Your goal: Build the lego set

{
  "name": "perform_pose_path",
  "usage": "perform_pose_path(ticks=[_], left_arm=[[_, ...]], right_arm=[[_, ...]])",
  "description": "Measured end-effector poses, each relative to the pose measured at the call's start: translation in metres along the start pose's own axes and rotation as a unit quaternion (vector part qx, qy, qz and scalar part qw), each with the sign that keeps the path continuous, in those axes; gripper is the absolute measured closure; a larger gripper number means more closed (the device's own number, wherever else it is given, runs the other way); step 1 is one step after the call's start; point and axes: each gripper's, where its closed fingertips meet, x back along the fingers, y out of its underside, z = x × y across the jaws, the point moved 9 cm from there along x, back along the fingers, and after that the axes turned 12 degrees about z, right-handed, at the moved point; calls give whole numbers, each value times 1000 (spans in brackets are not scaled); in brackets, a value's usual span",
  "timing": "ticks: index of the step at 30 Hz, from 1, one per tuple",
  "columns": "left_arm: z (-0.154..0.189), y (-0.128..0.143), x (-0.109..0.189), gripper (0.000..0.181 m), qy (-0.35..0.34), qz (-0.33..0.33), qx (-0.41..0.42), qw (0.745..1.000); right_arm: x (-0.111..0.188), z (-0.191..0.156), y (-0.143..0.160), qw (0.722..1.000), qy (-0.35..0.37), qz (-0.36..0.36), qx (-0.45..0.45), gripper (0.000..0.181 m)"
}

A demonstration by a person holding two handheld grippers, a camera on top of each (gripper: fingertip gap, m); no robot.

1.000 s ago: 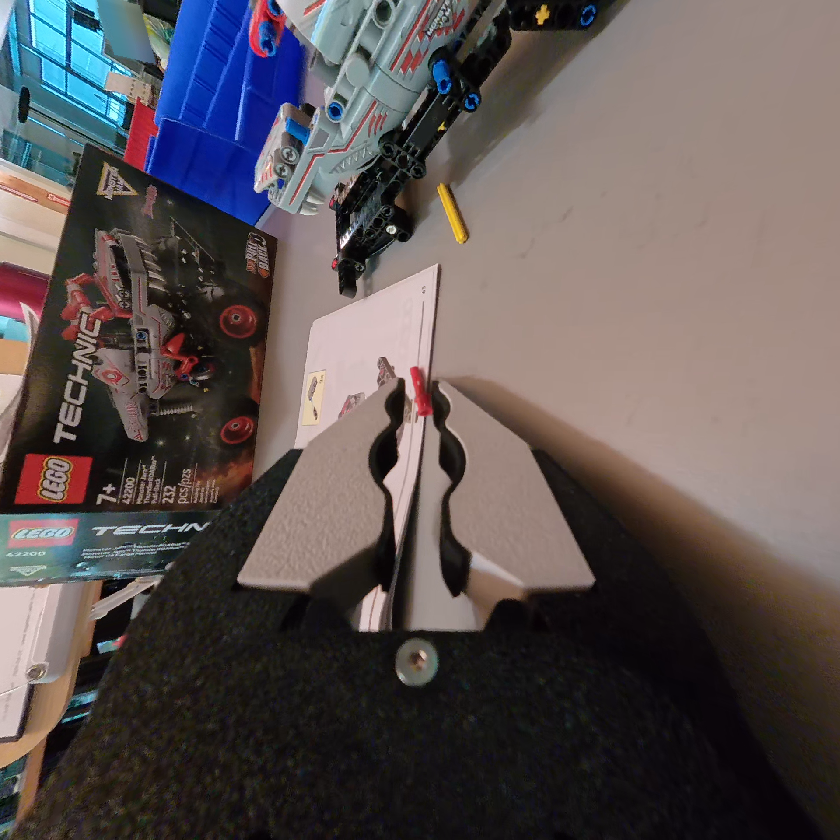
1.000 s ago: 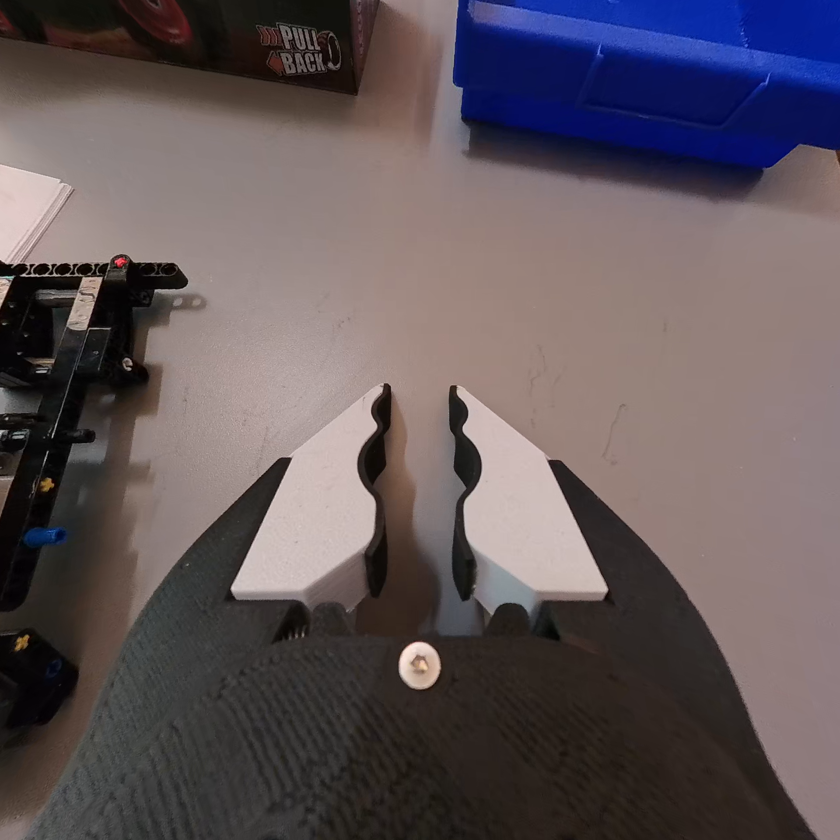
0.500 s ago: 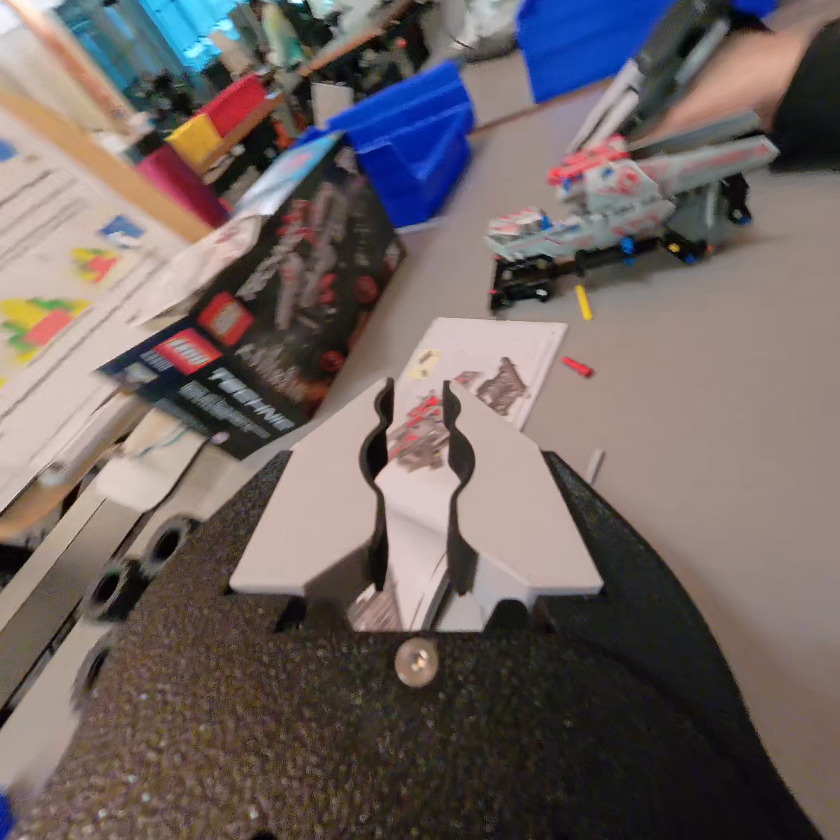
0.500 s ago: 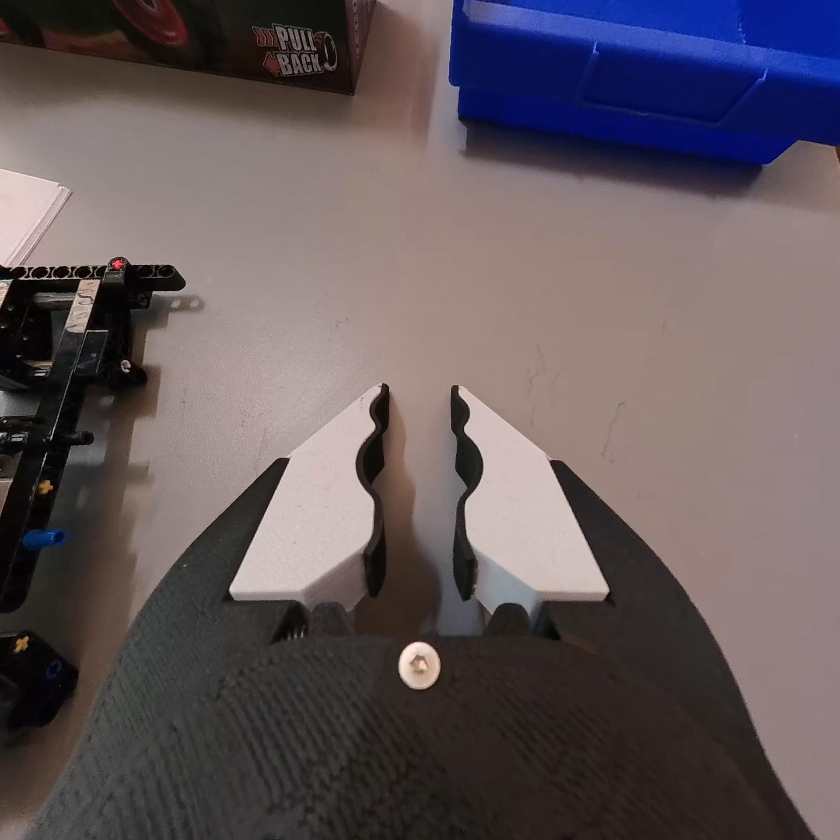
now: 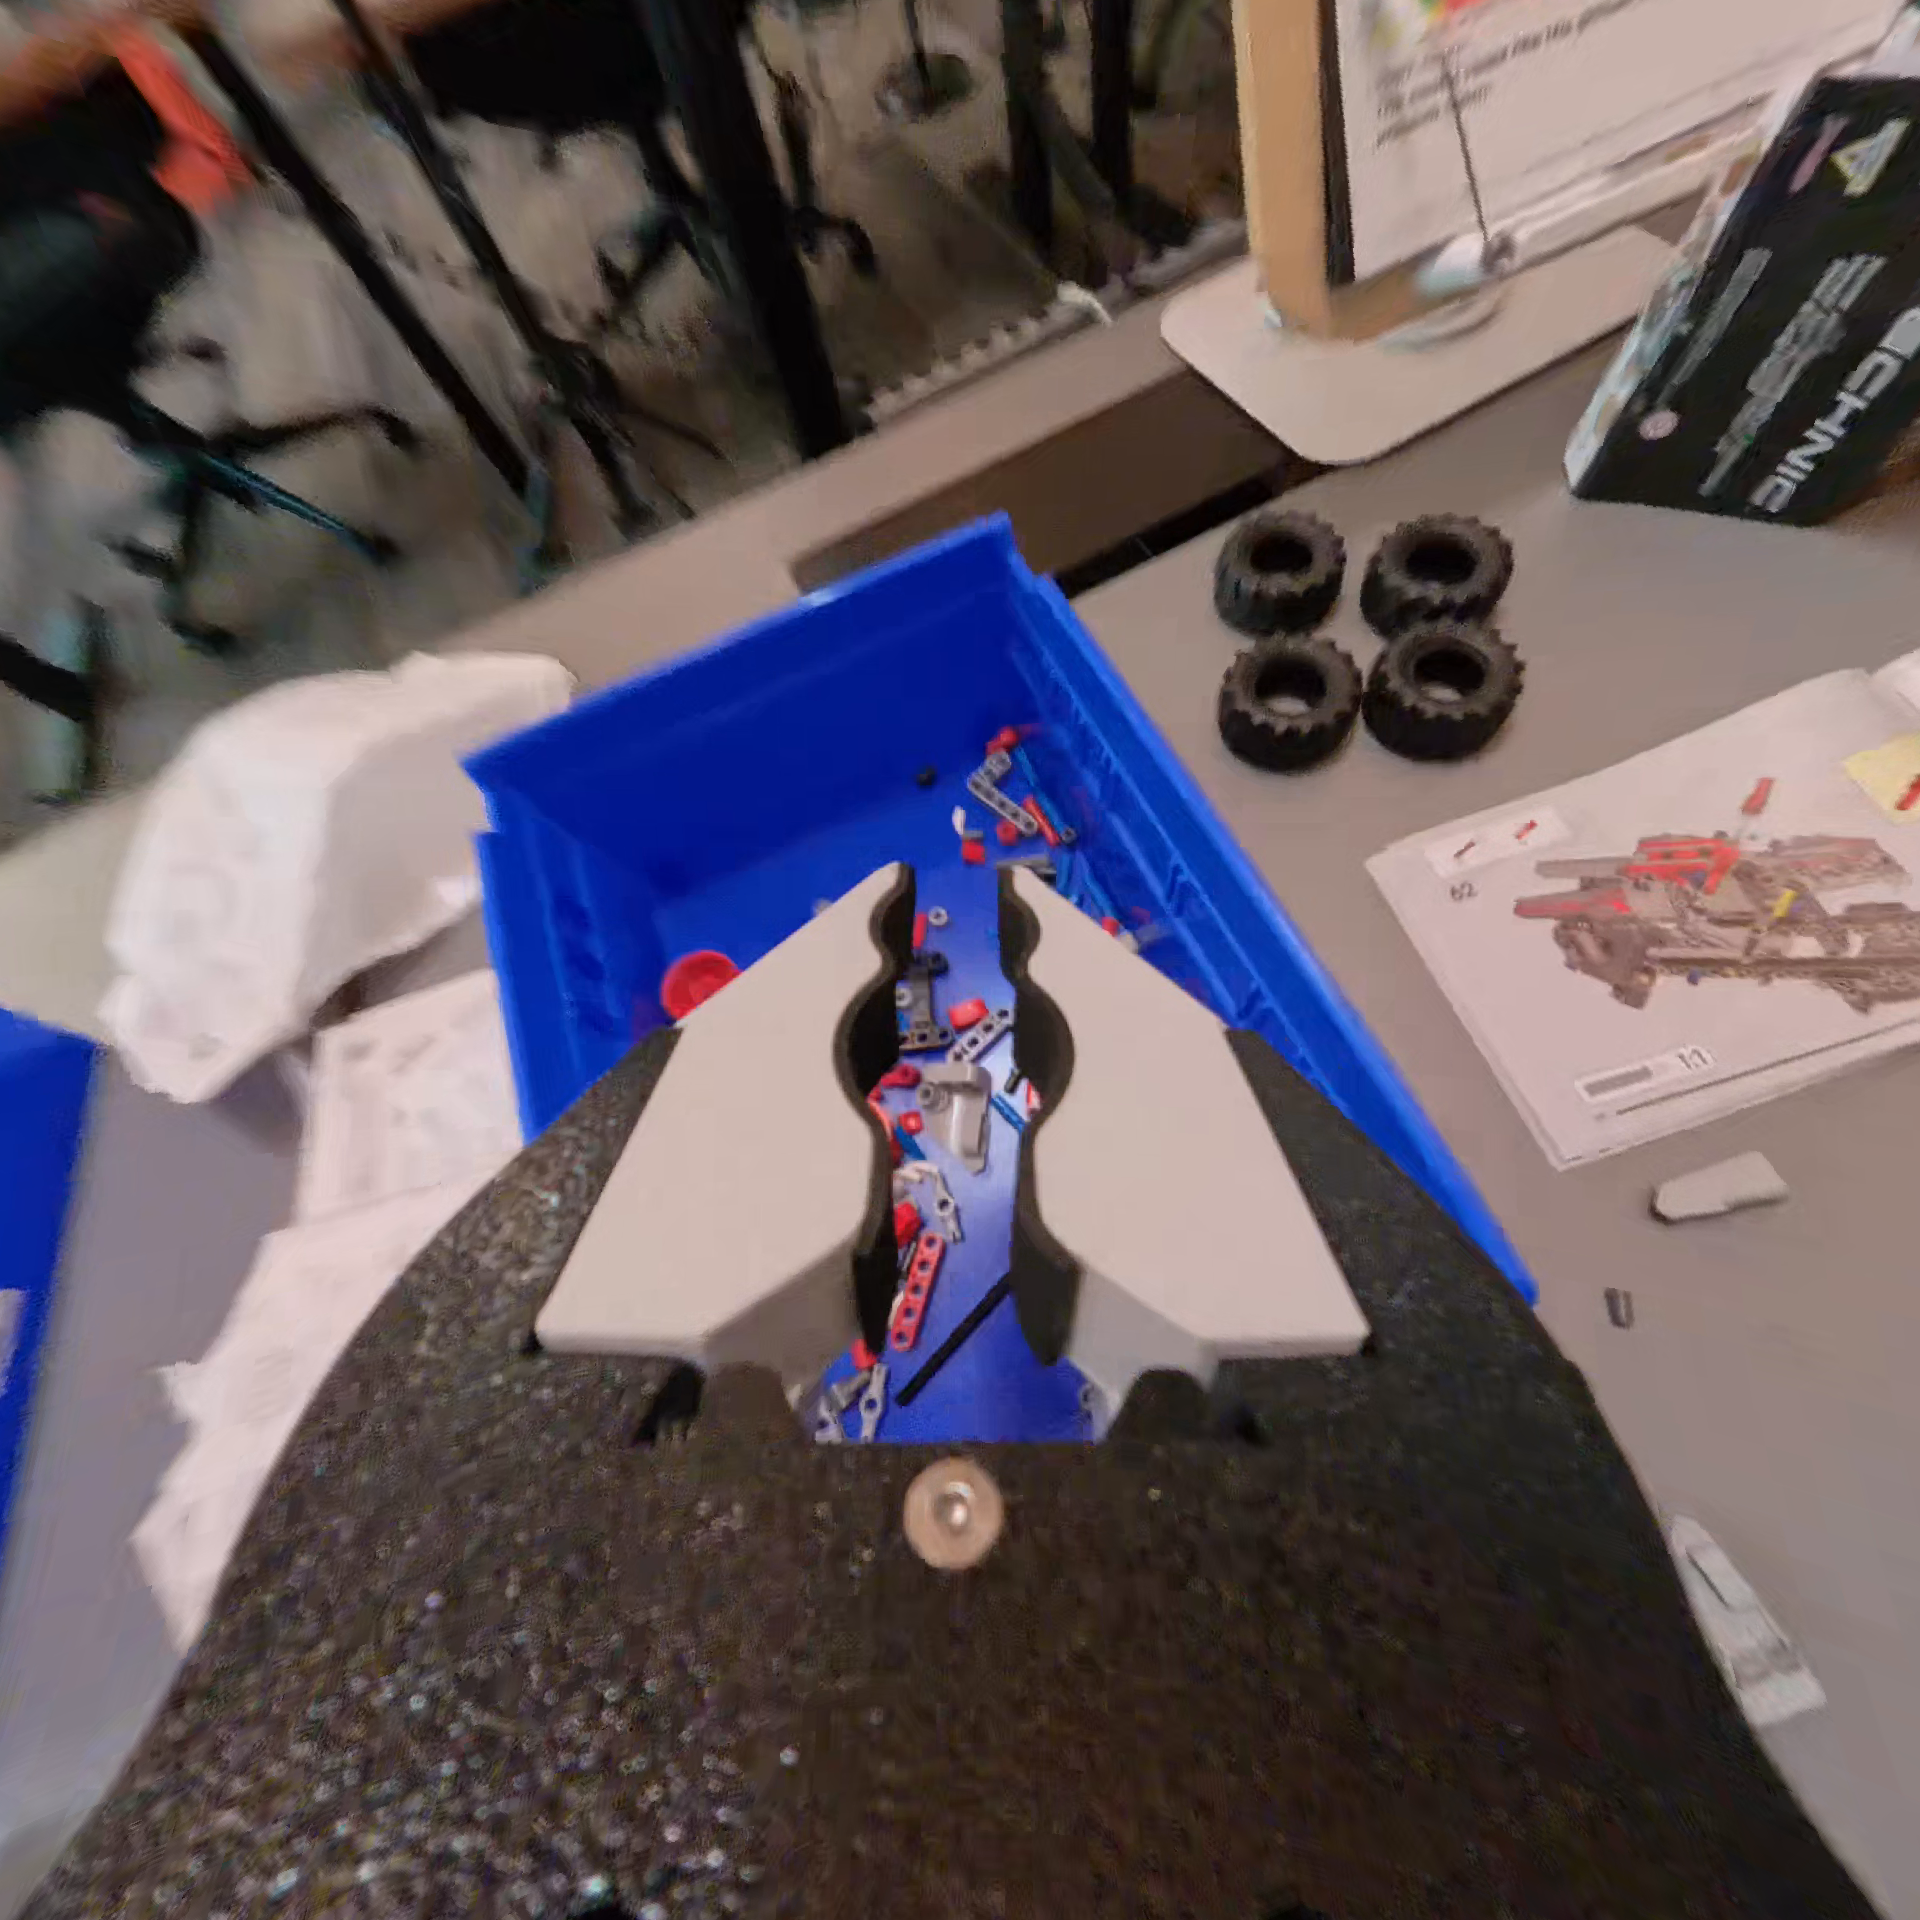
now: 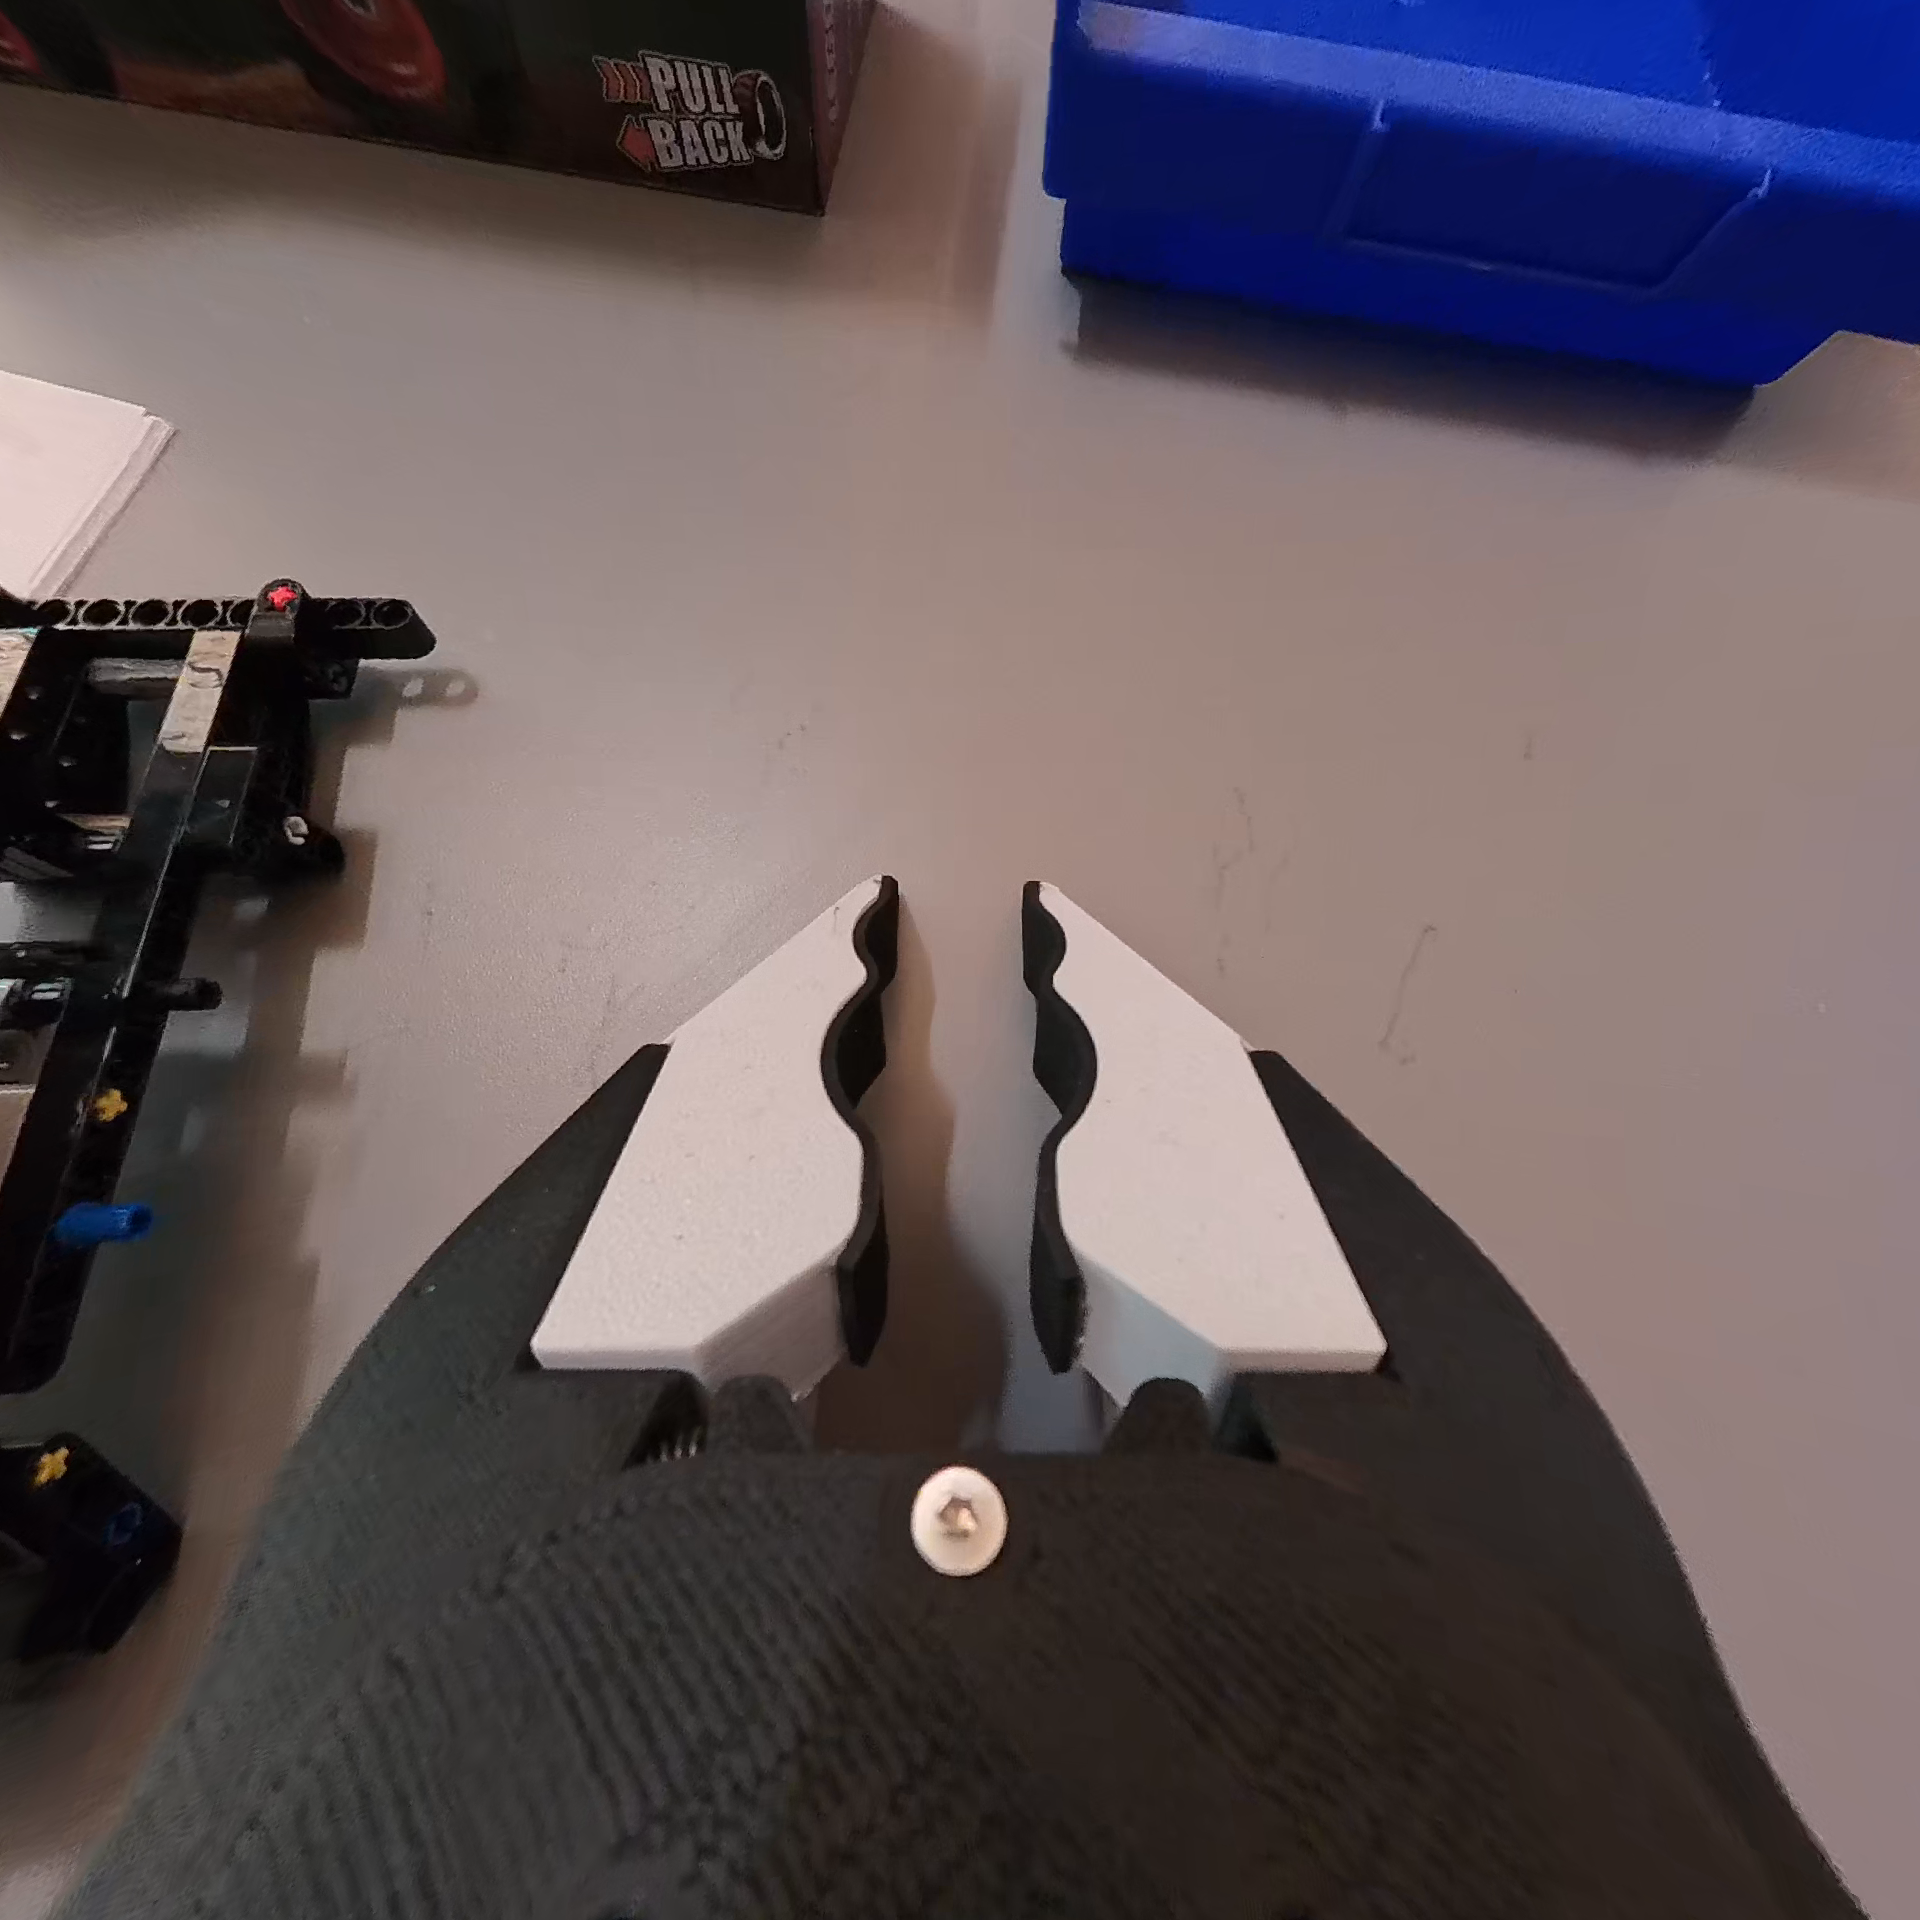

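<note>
The left gripper (image 5: 958, 894) is a little open and holds nothing; below its fingers is the blue bin (image 5: 748, 717) of loose parts, and right of them lie four tyres (image 5: 1366, 655) and the booklet (image 5: 1683, 925) on the grey table (image 5: 1299, 894). The right gripper (image 6: 958, 896), also slightly open and empty, is above bare table. The black frame (image 6: 114, 873) lies left of its fingers, with its long axis about parallel to them and a crossbeam at the far end.

The left wrist view looks steeply down from above the blue parts bin (image 5: 748, 748), close to it, facing the tabletop's (image 5: 1662, 1351) far edge; the tyres (image 5: 1366, 655) and instruction booklet (image 5: 1662, 935) lie right of the bin. The right wrist view sits low and close over bare tabletop (image 6: 1039, 623), facing a second blue bin (image 6: 1455, 187), the black frame (image 6: 135, 831) to its left. Both views catch the set's box (image 5: 1787, 312) (image 6: 468, 94).
</note>
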Motion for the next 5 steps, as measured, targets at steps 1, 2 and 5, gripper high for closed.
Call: perform_pose_path(ticks=[1,2,5], left_arm=[[-6,9,-11,169,33,-16,13,999],[-9,17,-24,168,73,-47,14,996],[-13,50,-52,168,130,-174,-1,976]], right_arm=[[0,-1,0,1000,2,1,7,160],[0,-2,0,1000,3,1,14,161],[0,-7,0,999,10,3,41,166]])
